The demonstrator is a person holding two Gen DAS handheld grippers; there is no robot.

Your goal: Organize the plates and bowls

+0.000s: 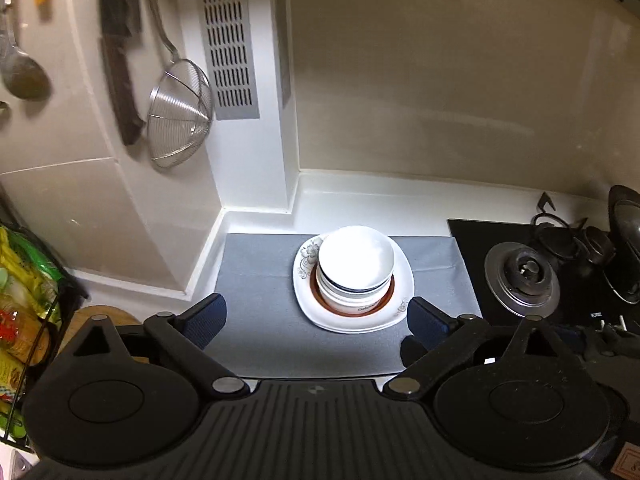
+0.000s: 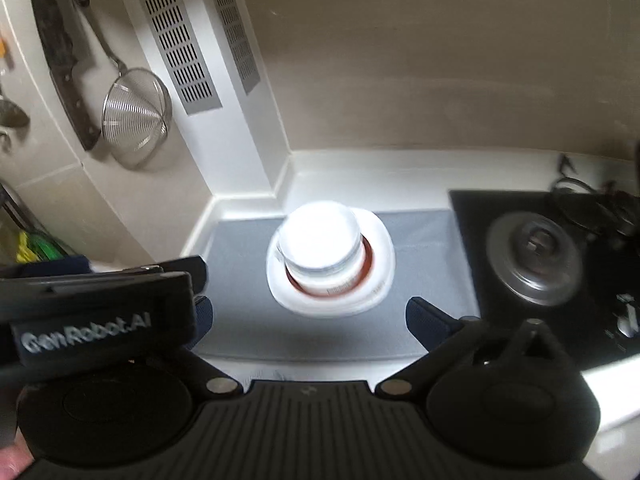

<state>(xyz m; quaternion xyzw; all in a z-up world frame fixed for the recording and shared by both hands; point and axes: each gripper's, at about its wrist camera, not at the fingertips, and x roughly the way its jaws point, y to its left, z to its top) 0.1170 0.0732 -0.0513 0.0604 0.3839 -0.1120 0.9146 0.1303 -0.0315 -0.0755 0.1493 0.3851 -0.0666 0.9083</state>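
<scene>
A round steel wire-mesh strainer hangs on the left wall; the left gripper gapes wide, empty; ahead, stacked white ceramic bowls sit on a white flower-patterned plate on the grey mat; the right gripper likewise spread, holding nothing; black gas hob at right.

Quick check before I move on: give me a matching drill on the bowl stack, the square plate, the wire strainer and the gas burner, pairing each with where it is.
Things:
1. bowl stack
2. square plate
3. wire strainer
4. gas burner

Places:
A. hanging on the wall
B. flat on the grey mat
C. on the black hob, right of the mat
D. on top of the plate

Pairs: 1-D, 2-B, 3-A, 4-C
</scene>
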